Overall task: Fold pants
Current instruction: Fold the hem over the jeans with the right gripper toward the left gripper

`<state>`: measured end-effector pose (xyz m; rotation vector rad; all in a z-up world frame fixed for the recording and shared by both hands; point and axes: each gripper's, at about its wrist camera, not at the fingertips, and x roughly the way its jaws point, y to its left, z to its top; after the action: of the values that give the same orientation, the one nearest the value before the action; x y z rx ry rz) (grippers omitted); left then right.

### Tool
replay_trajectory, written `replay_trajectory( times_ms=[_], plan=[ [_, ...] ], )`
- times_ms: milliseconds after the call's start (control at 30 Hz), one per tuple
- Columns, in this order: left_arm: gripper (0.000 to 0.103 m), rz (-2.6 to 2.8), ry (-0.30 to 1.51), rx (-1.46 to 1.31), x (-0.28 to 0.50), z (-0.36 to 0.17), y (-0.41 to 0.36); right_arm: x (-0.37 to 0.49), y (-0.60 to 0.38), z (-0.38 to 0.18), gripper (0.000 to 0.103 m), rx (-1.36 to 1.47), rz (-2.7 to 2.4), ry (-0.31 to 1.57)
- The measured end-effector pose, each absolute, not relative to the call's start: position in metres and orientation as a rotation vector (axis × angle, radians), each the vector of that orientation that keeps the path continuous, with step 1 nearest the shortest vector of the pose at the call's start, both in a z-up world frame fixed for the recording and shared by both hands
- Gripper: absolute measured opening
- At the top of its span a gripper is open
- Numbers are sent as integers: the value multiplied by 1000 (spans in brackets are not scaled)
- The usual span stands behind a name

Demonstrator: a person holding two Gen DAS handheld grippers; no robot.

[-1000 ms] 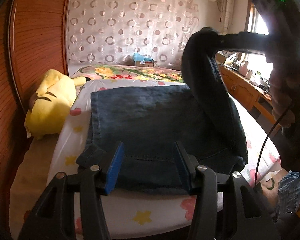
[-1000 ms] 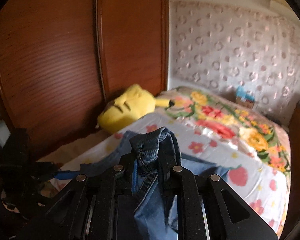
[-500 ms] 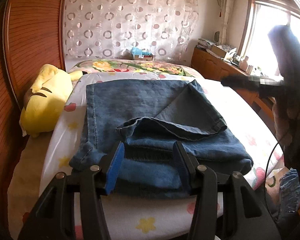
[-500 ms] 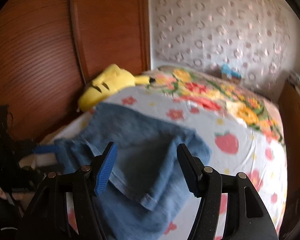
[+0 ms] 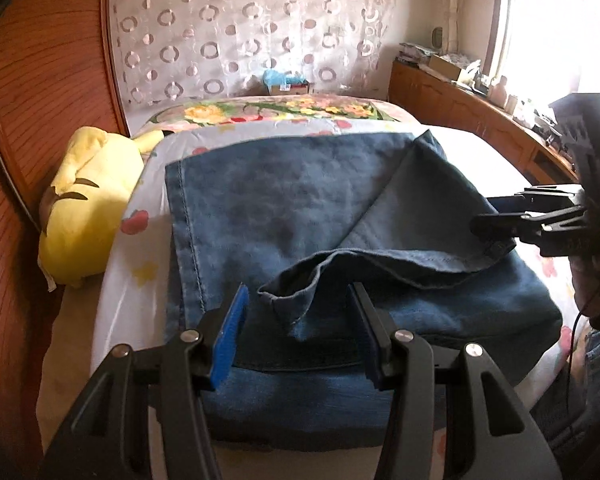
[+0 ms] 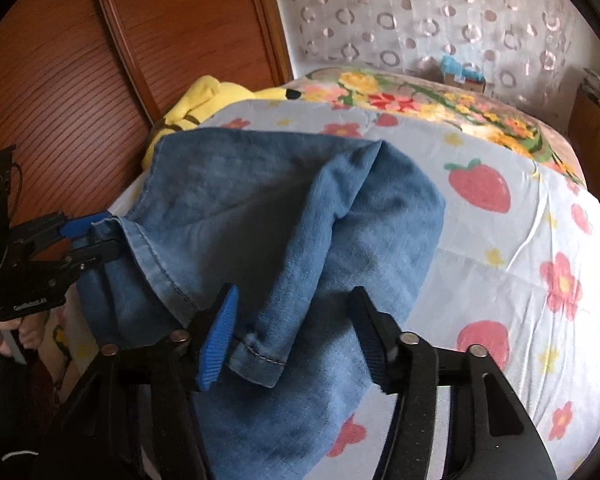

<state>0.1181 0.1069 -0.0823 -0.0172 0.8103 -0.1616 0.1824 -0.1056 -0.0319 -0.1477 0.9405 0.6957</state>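
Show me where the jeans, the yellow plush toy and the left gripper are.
jeans point(image 5: 268, 208): left wrist view, flat upper denim panel.
yellow plush toy point(image 5: 88, 200): left wrist view, its face.
left gripper point(image 5: 298, 336): left wrist view, midway between open fingertips.

Matt denim pants point(image 5: 284, 208) (stitched hems), glossy ribbed wood wardrobe point(image 5: 48, 92)

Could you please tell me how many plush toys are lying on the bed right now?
1: a yellow plush toy lies at the bed's left edge, against the wooden wardrobe, beside the jeans. Others may be hidden.
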Motion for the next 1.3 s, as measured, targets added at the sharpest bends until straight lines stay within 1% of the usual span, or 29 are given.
replay_trajectory(
  times_ms=[33, 67, 133, 167, 200, 233, 267, 300, 333, 467, 567, 667, 767, 933, 1033, 1100, 1133, 1200, 1233, 1267, 1300],
  plan=[
    [50, -168, 812, -24, 119, -84, 108, 183, -105, -33, 39, -150, 703, 948],
    [50, -178, 810, -34, 120, -85, 109, 184, -105, -33, 21, -153, 720, 955],
    [41, -180, 804, -39, 122, -86, 110, 186, -106, -29, 6, -142, 752, 951],
    [35, -177, 799, -37, 122, -85, 110, 187, -106, -25, 3, -136, 764, 942],
    [25, -178, 789, -36, 121, -84, 110, 188, -106, -19, 3, -131, 770, 925],
    [21, -183, 774, -34, 119, -83, 110, 189, -106, -9, 2, -128, 779, 903],
    [13, -182, 763, -32, 117, -80, 110, 190, -104, 0, 2, -127, 785, 882],
    [7, -181, 743, -32, 114, -76, 110, 191, -101, 6, 2, -129, 790, 867],
    [7, -181, 724, -36, 110, -72, 111, 191, -97, 17, 2, -135, 802, 845],
    [6, -192, 659, -76, 87, -51, 116, 195, -68, 60, 2, -167, 848, 745],
    [5, -205, 605, -123, 61, -35, 120, 203, -44, 79, 1, -176, 873, 708],
    [5, -194, 586, -149, 45, -31, 126, 213, -17, 83, 1, -186, 888, 704],
    [5, -186, 603, -162, 39, -35, 130, 226, 9, 73, 1, -189, 903, 737],
    [6, -118, 685, -152, 48, -61, 136, 242, 46, 39, 1, -215, 888, 812],
    [9, -101, 724, -159, 51, -75, 138, 249, 60, 19, 1, -224, 868, 852],
    [14, -91, 739, -161, 52, -80, 139, 253, 67, 9, 2, -232, 850, 872],
    [15, -90, 740, -165, 50, -82, 140, 255, 68, 7, 5, -233, 838, 878],
    [18, -92, 737, -169, 49, -82, 141, 255, 65, 8, 32, -218, 832, 866],
    [18, -90, 733, -169, 47, -81, 142, 254, 60, 12, 55, -205, 831, 846],
    [19, -89, 731, -168, 46, -81, 143, 254, 54, 18, 60, -189, 832, 820],
    [20, -88, 731, -167, 45, -82, 144, 253, 49, 24, 60, -185, 829, 805]
  ],
)
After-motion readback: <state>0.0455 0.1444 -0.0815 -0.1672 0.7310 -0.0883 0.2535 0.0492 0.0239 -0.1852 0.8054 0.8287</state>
